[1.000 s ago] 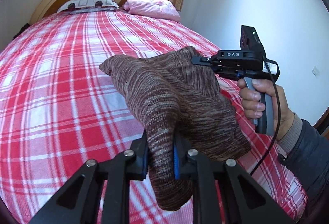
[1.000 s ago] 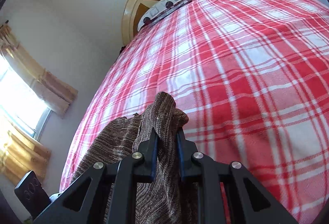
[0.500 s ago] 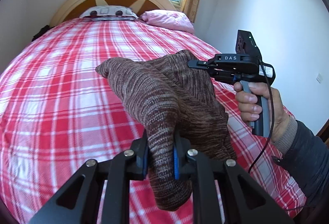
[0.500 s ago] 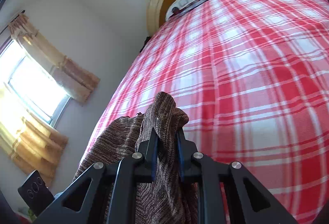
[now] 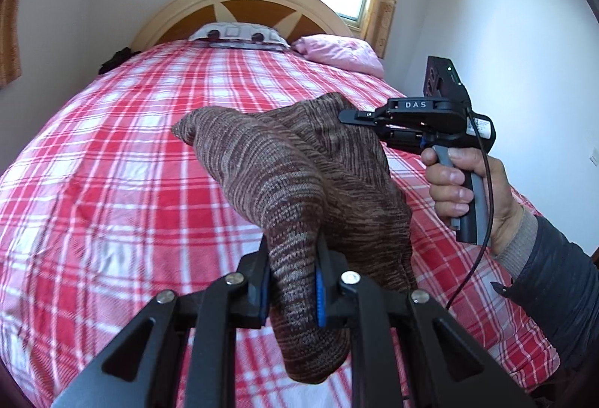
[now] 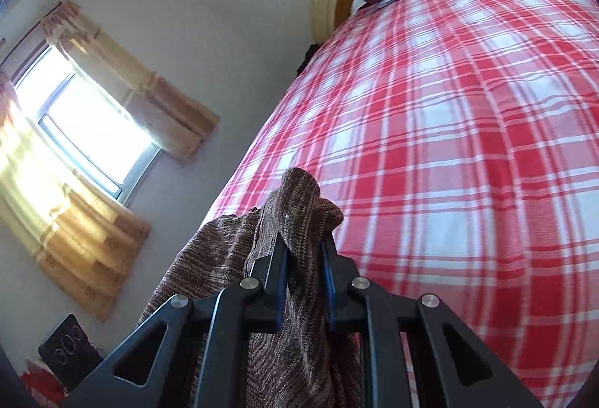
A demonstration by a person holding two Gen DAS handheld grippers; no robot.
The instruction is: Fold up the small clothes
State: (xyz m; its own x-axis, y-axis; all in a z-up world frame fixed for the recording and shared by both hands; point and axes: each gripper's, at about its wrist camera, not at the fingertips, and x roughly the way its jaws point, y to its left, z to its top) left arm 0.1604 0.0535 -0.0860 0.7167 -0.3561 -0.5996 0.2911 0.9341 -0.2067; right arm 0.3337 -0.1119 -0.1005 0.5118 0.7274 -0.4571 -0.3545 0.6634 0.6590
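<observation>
Both claws pinching one knit garment above the bed

The left claw (image 5: 292, 286) was clamped on a fold of the brown marled knit garment (image 5: 299, 176); the right claw (image 6: 304, 280) gripped another edge, so the cloth hung between them, above the red-and-white checked bed (image 5: 112, 183).

home bedroom, plaid bed (image 5: 112, 183), pillows (image 5: 337, 50), curtained window (image 6: 86, 131)

Brown marled knit garment (image 5: 299, 176), bunched, held above bed.
</observation>
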